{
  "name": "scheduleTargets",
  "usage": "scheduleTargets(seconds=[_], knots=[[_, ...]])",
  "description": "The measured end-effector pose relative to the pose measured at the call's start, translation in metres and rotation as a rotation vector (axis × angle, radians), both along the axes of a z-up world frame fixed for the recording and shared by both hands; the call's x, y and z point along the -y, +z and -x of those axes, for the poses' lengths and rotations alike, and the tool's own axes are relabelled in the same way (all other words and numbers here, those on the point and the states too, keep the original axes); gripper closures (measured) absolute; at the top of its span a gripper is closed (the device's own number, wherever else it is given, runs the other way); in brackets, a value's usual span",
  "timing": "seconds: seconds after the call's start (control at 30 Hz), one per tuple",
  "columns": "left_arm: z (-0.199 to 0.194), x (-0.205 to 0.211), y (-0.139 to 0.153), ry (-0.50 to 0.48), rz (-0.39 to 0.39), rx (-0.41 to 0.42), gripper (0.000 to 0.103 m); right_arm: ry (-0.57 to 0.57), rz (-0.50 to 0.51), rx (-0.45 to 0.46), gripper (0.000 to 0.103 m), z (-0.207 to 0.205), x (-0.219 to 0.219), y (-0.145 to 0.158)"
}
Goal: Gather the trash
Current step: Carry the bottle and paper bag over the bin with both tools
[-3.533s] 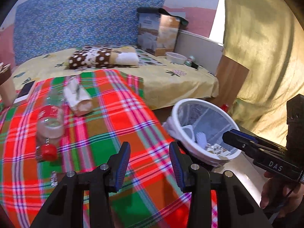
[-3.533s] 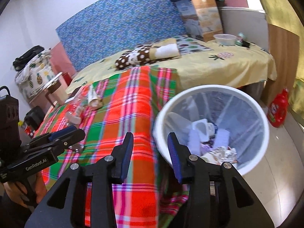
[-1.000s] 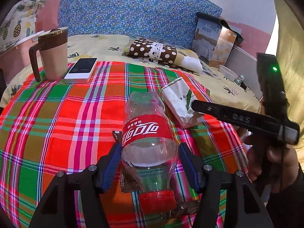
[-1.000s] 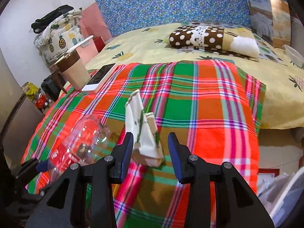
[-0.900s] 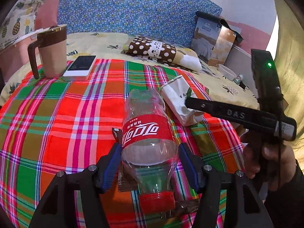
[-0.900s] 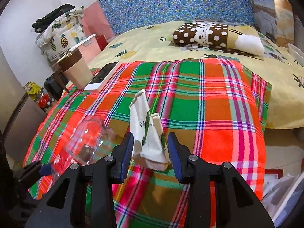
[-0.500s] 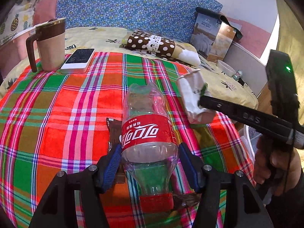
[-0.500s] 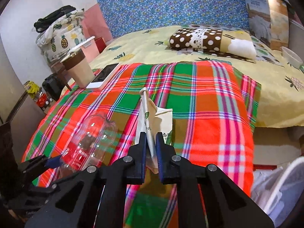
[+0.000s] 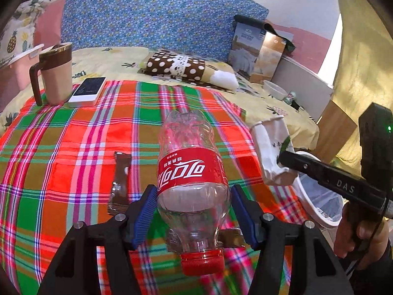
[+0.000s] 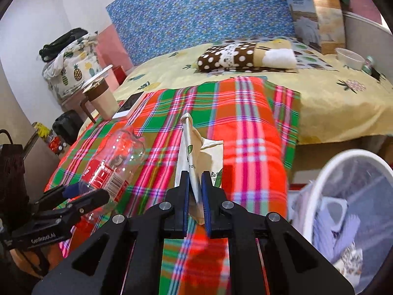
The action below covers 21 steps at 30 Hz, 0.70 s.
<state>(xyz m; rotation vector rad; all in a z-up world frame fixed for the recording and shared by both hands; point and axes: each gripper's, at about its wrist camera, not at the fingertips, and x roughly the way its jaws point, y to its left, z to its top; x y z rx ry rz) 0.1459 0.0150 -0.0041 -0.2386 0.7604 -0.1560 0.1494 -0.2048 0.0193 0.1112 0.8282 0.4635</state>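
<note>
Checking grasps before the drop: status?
Left gripper clamps cola bottle. Right gripper shut on paper cup. Bin close right, path clear.

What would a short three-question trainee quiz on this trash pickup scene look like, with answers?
1. True or false: the left gripper holds a cola bottle with a red cap.
2. What is the right gripper clamped on: A mug, B crumpled paper cup, C phone?
3. Which piece of trash lies loose on the plaid cloth?

Key: 1 true. 2 B. 3 the brown wrapper.
</note>
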Motion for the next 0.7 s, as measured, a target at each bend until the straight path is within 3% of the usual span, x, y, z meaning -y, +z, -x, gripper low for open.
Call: scheduleTargets(seconds=[0.7], knots=[[0.019,0.096,0.022,-0.196,-0.024,0.047,0.042,-0.177,-0.019,0.046,0.091,0.042,0.064,0.006]])
